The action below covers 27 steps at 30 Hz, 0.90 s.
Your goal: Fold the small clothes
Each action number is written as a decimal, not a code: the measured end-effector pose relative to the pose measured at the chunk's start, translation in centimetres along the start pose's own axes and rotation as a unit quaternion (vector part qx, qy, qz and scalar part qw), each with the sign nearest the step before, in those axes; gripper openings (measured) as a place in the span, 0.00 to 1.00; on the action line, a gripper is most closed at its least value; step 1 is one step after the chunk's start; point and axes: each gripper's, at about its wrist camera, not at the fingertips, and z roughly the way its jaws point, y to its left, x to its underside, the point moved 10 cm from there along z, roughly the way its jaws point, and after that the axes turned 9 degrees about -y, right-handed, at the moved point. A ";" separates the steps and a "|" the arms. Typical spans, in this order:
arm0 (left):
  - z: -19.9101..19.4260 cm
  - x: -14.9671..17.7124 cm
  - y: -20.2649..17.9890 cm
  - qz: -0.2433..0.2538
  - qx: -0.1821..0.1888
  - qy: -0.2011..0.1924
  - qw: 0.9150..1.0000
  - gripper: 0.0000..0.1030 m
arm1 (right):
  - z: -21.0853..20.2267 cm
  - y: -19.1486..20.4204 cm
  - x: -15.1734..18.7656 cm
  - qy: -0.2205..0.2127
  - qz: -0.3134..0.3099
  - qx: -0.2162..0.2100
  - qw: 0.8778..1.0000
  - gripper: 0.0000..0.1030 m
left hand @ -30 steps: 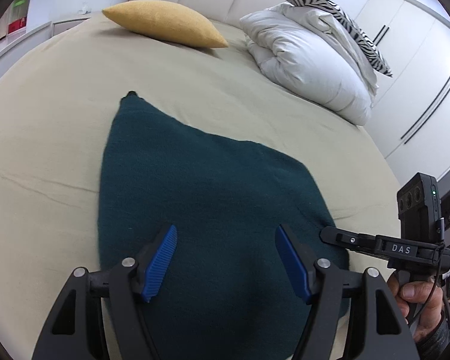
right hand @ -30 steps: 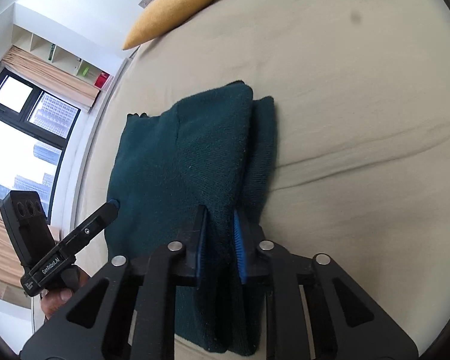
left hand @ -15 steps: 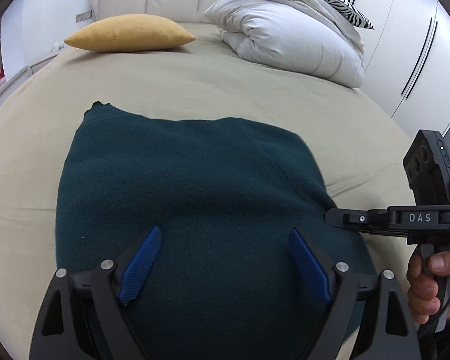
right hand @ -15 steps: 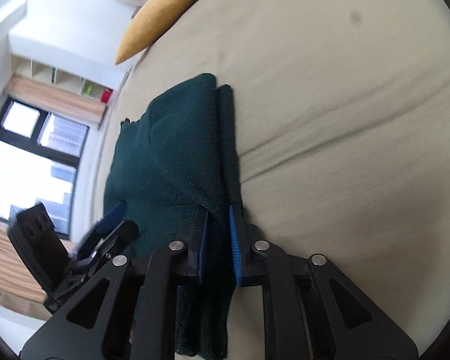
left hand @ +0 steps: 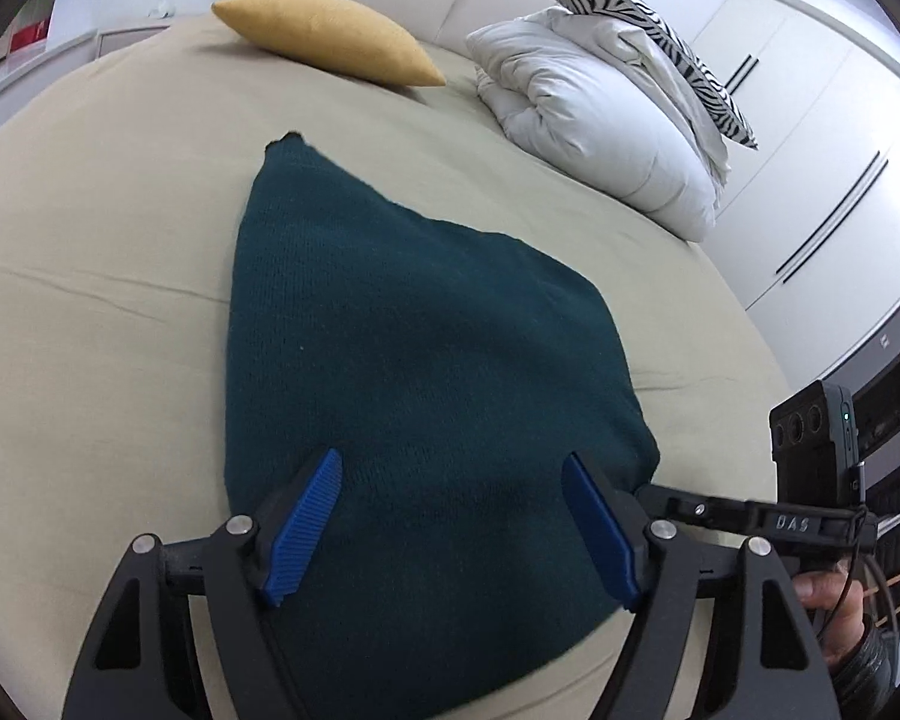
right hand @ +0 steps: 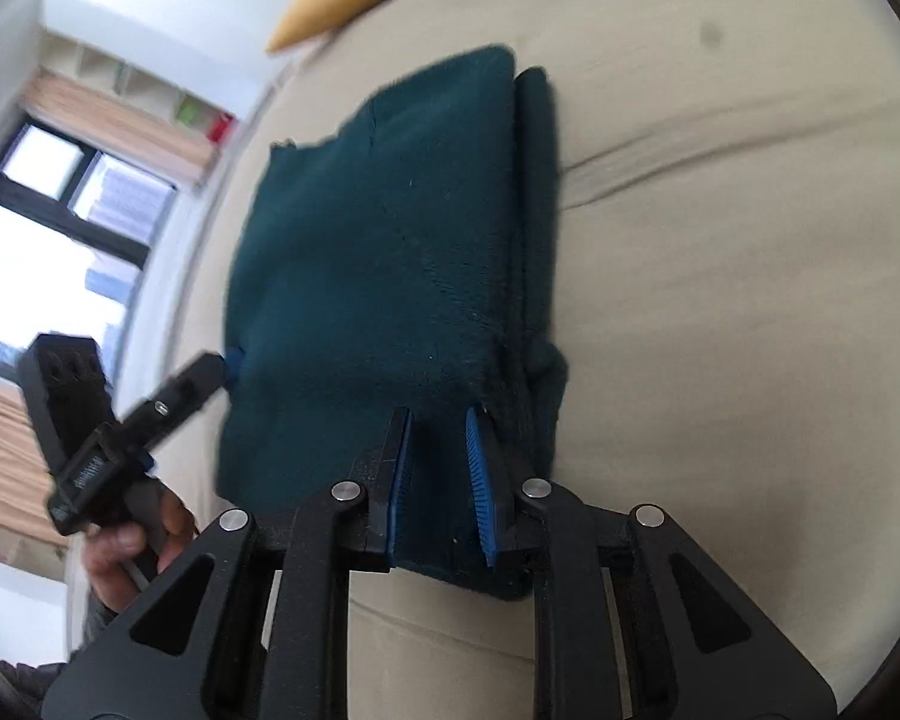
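Left gripper (left hand: 450,525) fingers (left hand: 303,531) slightly wider.

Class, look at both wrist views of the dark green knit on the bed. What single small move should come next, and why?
Probably bring the left gripper down onto the near edge of the dark green knit and let it close there. Its jaws, now closing, stand wide apart over the cloth and pinch nothing, while the right gripper is nearly shut around the folded layers at the other near corner. Both corners need holding before the next fold.

Bare bed sheet (left hand: 90,312) lies open left of the green sweater (left hand: 414,348), while a yellow cushion (left hand: 324,36) and piled duvet (left hand: 594,120) block the headboard end
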 end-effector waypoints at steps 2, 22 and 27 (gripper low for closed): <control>-1.0 0.1 -0.3 -0.003 0.003 -0.001 1.000 0.76 | -1.5 -0.3 0.2 -0.011 0.009 -0.001 1.000 0.16; -16.2 -5.7 -3.1 0.125 -0.243 -0.190 0.943 1.00 | -20.6 16.4 -3.3 -0.335 -0.298 0.181 0.876 1.00; -12.4 -2.0 -0.9 0.082 -0.236 -0.113 0.962 1.00 | -16.6 14.3 -3.1 -0.261 -0.266 0.217 0.902 1.00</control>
